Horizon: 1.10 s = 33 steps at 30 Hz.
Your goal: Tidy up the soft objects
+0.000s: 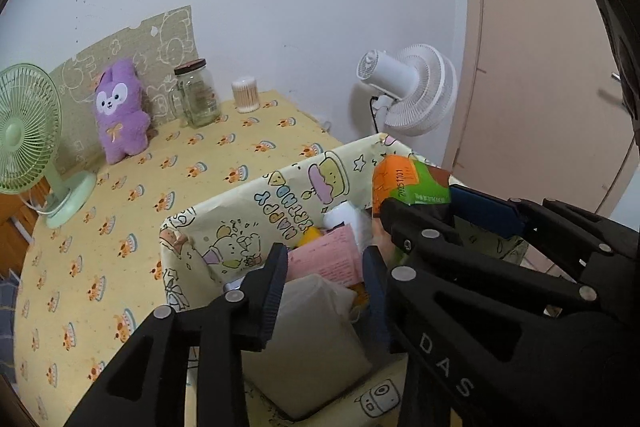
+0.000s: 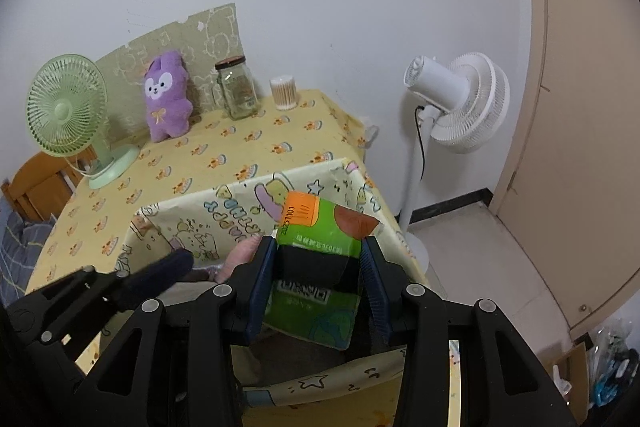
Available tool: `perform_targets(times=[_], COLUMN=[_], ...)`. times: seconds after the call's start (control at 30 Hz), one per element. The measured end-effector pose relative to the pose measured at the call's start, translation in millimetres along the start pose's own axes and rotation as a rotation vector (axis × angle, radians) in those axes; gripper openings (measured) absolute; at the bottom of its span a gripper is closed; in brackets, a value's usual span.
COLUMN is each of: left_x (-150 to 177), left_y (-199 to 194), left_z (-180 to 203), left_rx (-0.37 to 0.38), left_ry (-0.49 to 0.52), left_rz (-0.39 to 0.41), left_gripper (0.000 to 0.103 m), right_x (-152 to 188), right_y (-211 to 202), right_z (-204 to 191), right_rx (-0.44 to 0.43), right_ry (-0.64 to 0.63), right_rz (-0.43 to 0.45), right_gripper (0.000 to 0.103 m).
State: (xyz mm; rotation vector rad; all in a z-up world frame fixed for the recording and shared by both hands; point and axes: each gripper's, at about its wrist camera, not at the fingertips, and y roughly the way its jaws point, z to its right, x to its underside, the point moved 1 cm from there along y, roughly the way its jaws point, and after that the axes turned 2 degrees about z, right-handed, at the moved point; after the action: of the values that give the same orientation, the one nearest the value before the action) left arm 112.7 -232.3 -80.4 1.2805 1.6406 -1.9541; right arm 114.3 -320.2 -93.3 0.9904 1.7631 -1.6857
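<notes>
Your left gripper (image 1: 324, 291) hangs over the storage box (image 1: 224, 203) at 6 o'clock, jaws partway apart w/ the pale soft pack (image 1: 316, 339) between them; pads look off it, so back straight out w/o snagging. At 3 o'clock your right gripper (image 2: 316, 283) clamps the green tissue pack (image 2: 320, 231), just above the box's right end. Lower it level, then release. Pack is glossy, crinkly film; box is thin printed fabric, floppy walls.

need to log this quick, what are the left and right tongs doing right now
Left tongs: open over the box, a white packet between the pads, not gripped.
Right tongs: closed on the green tissue pack.
</notes>
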Motion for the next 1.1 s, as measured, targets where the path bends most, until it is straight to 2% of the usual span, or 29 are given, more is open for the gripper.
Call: perform_targets(times=[0.17, 0.23, 0.37, 0.47, 0.53, 0.57, 0.87, 0.93, 1.1], left_x=[1, 2, 3, 4, 5, 5, 5, 5, 3], left_y=[2, 3, 5, 4, 4, 4, -11, -16, -29], left_z=[-4, -5, -9, -11, -11, -10, -14, -16, -24], left_rx=[-0.021, -0.031, -0.054, -0.050, -0.042, -0.041, -0.032, -0.043, -0.066], left_ry=[0.017, 0.025, 0.030, 0.031, 0.034, 0.036, 0.030, 0.025, 0.011], left_rz=[-0.016, -0.019, -0.028, -0.034, -0.038, -0.038, -0.017, -0.007, 0.017], left_gripper=[0.055, 0.064, 0.069, 0.073, 0.076, 0.076, 0.078, 0.083, 0.089], right_x=[3, 3, 5, 5, 6, 6, 5, 4, 0], right_y=[5, 6, 10, 8, 5, 4, -11, -16, -25], right_z=[-2, -4, -6, -8, -8, -8, -13, -17, -27], right_rx=[-0.009, -0.015, -0.021, -0.014, -0.002, 0.005, 0.030, 0.028, 0.012], right_ry=[0.009, 0.012, 0.021, 0.026, 0.029, 0.032, 0.029, 0.021, 0.012], right_rz=[-0.009, -0.008, -0.012, -0.005, -0.001, 0.003, 0.030, 0.042, 0.062], right_gripper=[0.046, 0.046, 0.047, 0.064, 0.087, 0.089, 0.094, 0.095, 0.096])
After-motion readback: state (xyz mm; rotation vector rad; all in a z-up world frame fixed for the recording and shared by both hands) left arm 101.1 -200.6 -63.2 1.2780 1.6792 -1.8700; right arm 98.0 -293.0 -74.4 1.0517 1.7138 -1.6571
